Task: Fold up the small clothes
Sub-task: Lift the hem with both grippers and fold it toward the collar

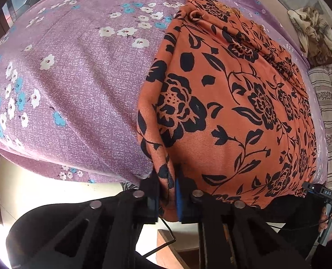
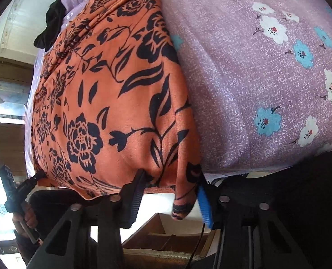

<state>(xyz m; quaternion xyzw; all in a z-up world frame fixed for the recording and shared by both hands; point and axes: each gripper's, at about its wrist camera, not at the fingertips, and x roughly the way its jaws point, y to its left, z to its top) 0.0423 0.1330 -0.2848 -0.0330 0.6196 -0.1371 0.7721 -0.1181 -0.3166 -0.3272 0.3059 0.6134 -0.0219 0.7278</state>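
Orange garment (image 1: 228, 103) with black flower print, spread flat on the purple flowered bedsheet (image 1: 76, 78), near hem hanging off the bed's edge. Left corner pinched tight in the left gripper (image 1: 167, 192), cloth bunched between its blue pads. Right gripper (image 2: 169, 192) with jaws parted, the garment's other corner (image 2: 181, 208) draped between them, lying against the blue pad; not clamped. Beyond, a black cloth (image 2: 51, 27) at the far end and crumpled beige fabric (image 1: 313, 33) off to the side.
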